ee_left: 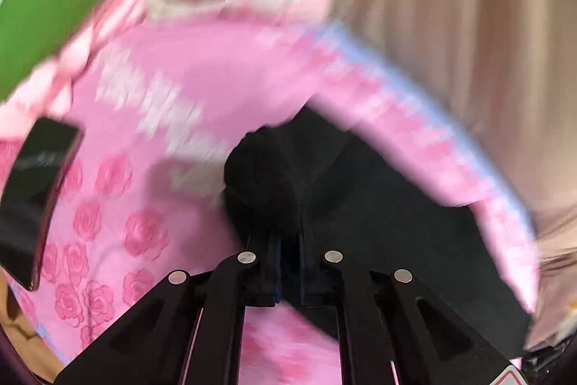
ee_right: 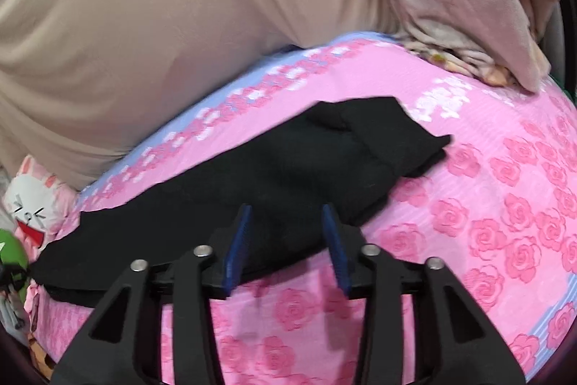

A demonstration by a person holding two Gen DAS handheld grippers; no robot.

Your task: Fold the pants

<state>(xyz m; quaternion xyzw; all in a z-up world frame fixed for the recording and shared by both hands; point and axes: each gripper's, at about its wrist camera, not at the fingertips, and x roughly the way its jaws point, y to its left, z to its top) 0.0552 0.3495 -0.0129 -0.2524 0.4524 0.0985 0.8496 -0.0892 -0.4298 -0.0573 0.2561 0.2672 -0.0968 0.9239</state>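
Left tongs (ee_left: 288, 240) — clamped on pants (ee_left: 378, 222)

The pants (ee_right: 281, 168) are matt black knit cloth. The bed cover (ee_right: 468, 222) is pink woven cloth with a raised rose pattern. The right tongs (ee_right: 286, 248) are matt black plastic with ribbed blue pads (ee_right: 236, 248) and shiny metal pins. A glossy dark slab (ee_left: 36, 190) reflects light.

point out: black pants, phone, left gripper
black pants (ee_right: 288, 168), right wrist view, middle of the folded fabric.
phone (ee_left: 36, 190), left wrist view, its dark screen.
left gripper (ee_left: 288, 240), left wrist view, between fingertips pinching the pants.
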